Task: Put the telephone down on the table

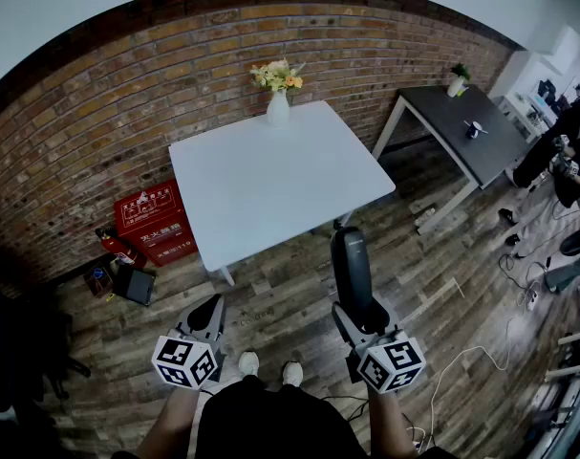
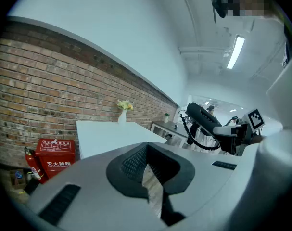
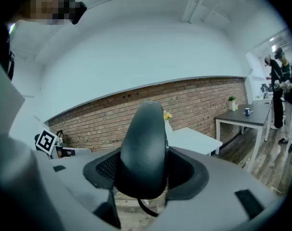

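The right claw (image 1: 359, 310) is clenching the telephone (image 1: 351, 264), a black handset, and is holding it out in the air above the wooden floor (image 1: 290, 295). The handset is pointing forward, towards the near edge of the white table (image 1: 270, 194), and it is hanging clear of that table, not touching it. In the right gripper view the telephone (image 3: 145, 148) is filling the space between the jaws, with both pads pressing on its sides and a dark cord looping out beneath it. The left gripper view is catching the same telephone (image 2: 203, 119) from the side, tilted, with its coiled cord (image 2: 188, 129) dangling from it and the right claw (image 2: 232, 134) gripping its lower end.

The left claw (image 1: 213, 304) is hanging beside it, well apart, over the floor. Its jaws (image 2: 146, 152) are sitting drawn together with nothing between them; only a sliver of floorboards is showing through.

On the white table a white vase (image 1: 278, 110) of yellow flowers is standing alone at the far edge, against the brick wall (image 1: 127, 113). A red box (image 1: 154, 220) is sitting on the floor to the table's left, and a grey table (image 1: 461, 127) is standing off to the right.
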Demonstrator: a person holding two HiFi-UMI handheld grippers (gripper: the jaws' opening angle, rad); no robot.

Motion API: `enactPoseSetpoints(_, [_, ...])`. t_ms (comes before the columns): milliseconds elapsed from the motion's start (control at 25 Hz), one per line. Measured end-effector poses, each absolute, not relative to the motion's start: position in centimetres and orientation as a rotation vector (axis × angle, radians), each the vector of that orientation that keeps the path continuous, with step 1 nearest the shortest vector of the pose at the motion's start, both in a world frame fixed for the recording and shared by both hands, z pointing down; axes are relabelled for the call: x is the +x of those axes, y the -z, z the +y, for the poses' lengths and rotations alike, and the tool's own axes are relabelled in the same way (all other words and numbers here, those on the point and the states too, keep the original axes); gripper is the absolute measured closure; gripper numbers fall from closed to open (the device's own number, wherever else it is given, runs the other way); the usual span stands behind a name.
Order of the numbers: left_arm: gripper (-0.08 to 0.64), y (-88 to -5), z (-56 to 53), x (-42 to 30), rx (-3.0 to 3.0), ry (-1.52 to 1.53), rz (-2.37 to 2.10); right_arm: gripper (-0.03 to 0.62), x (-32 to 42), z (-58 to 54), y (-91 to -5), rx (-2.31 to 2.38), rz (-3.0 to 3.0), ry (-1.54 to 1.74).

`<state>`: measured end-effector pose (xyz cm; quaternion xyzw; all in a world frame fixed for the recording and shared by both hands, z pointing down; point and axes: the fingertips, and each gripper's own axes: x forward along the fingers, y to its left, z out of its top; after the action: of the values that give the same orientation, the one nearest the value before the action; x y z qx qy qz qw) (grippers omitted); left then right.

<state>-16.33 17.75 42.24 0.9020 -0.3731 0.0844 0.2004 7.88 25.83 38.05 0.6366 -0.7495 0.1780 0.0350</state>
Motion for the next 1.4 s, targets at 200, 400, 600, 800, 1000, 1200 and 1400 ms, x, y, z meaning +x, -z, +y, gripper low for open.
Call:
enactPoseSetpoints(200, [0.546, -41.9, 18.5, -17.3, 2.530, -0.217, -1.042, 0.311, 6.6, 26.6, -37.6, 1.960, -2.317, -0.528])
enactPoseSetpoints(400, [0.546, -41.7, 18.0, -18.0, 2.540, -0.215, -1.030, 0.311, 5.8, 26.2, -37.3, 1.975, -2.314, -0.514])
enactPoseSetpoints(600, [0.546, -41.8, 17.4, -18.9, 2.544, -0.214, -1.014, 0.311, 4.9, 26.0, -37.1, 1.991, -2.308, -0.508])
enactPoseSetpoints(800, [0.546, -42.2, 16.6, -19.7, 2.551, -0.212, -0.981, 0.311, 3.8, 25.4, -36.7, 2.013, -2.289, -0.483])
enactPoseSetpoints(1000, [0.546, -42.5, 15.3, -21.0, 2.568, -0.217, -0.945, 0.311, 2.7, 24.6, -36.7, 2.057, -2.269, -0.477])
enactPoseSetpoints(1200, [0.546, -43.1, 14.1, -22.1, 2.579, -0.224, -0.918, 0.311, 1.8, 23.8, -36.9, 2.090, -2.248, -0.477])
enactPoseSetpoints(1400, [0.546, -43.2, 13.0, -22.8, 2.579, -0.225, -0.901, 0.311, 1.0, 23.2, -36.8, 2.103, -2.243, -0.492])
